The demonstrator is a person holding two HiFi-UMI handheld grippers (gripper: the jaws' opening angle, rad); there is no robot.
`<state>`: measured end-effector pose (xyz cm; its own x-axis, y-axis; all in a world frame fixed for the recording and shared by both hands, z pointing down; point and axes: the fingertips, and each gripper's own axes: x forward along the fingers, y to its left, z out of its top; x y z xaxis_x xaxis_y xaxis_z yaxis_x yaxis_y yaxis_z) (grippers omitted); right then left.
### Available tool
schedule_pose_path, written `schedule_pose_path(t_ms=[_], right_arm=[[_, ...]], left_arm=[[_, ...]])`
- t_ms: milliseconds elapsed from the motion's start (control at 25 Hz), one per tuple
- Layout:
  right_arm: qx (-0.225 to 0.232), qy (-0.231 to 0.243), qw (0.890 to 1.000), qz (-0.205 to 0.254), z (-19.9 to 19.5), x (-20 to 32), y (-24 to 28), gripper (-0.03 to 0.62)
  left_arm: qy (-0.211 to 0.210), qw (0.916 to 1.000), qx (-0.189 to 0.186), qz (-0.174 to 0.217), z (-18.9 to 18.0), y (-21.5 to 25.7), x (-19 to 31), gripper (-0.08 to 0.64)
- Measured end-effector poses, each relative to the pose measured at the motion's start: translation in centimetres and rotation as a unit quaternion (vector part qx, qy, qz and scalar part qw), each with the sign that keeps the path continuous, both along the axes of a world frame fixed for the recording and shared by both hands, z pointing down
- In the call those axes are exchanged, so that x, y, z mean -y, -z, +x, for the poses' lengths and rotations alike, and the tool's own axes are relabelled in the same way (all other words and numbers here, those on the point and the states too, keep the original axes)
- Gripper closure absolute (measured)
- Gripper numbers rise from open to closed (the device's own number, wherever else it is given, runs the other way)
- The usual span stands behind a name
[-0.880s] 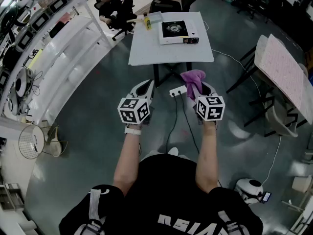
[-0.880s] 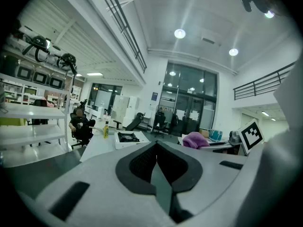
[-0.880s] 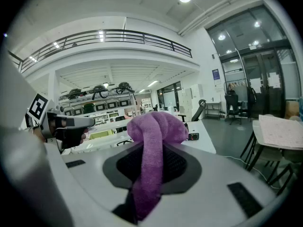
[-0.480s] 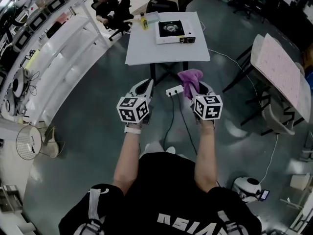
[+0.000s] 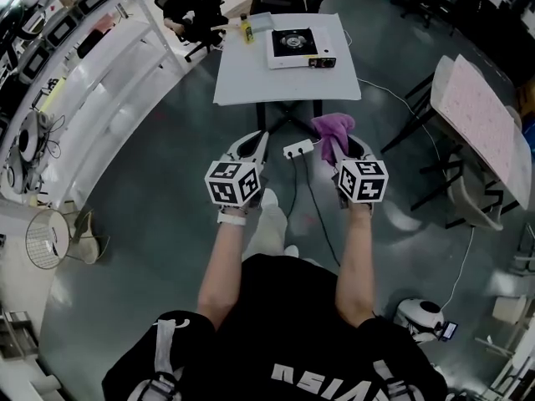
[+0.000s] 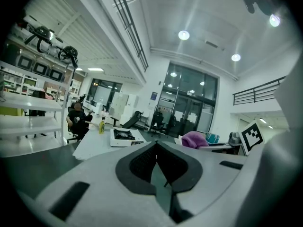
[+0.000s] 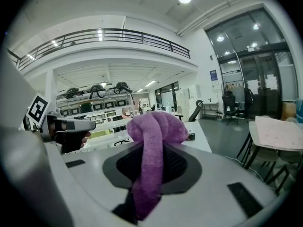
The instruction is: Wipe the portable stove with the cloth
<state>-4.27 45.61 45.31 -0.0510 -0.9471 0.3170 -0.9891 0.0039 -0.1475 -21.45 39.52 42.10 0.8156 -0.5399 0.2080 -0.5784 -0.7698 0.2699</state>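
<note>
The portable stove (image 5: 299, 47) is a white box with a black burner, far ahead on a light table (image 5: 251, 86). It also shows in the left gripper view as the stove (image 6: 124, 136). A purple cloth (image 5: 333, 133) hangs bunched from my right gripper (image 5: 346, 146), whose jaws are shut on it. In the right gripper view the cloth (image 7: 152, 141) fills the gap between the pads of the right gripper (image 7: 150, 151) and hides most of the stove. My left gripper (image 5: 254, 140) is held level beside it, well short of the table. The left gripper (image 6: 156, 146) is shut with nothing in it.
A yellow bottle (image 5: 248, 28) stands at the table's far left corner. A power strip and cables (image 5: 298, 150) lie on the floor under the grippers. White shelving (image 5: 92, 82) runs along the left, a second table (image 5: 481, 111) stands at the right, and office chairs (image 5: 196, 11) stand behind.
The person has stepped forward; a leg and shoe now show below the grippers. Both grippers keep their pose side by side, the cloth still in the right one.
</note>
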Motion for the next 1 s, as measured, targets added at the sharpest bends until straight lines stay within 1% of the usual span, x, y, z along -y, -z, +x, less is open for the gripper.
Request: schedule_pose_path(t_ms=[160,480,760,1000], right_arm=[[0.001,-0.003,1.0,-0.003,0.9,1.3,-0.3,0.502],[0.01,-0.014,1.0,-0.004,4.0,5.7,-0.9,0.502],[0.016,-0.021,1.0,-0.006,7.3,12.2,-0.9,0.502],[0.017,-0.027,0.999,-0.012,9.6,19.3,-0.5,0.502]], left_arm=[[0.003,0.9999,-0.01,-0.002,0.7,0.5,1.8,0.554],[-0.007,0.9999,-0.003,-0.006,4.5,-0.1,6.6,0.554],[-0.011,0.9999,0.006,-0.002,7.7,0.3,13.2,0.554],[-0.019,0.9998,0.01,-0.005,10.2,0.9,20.5,0.554]])
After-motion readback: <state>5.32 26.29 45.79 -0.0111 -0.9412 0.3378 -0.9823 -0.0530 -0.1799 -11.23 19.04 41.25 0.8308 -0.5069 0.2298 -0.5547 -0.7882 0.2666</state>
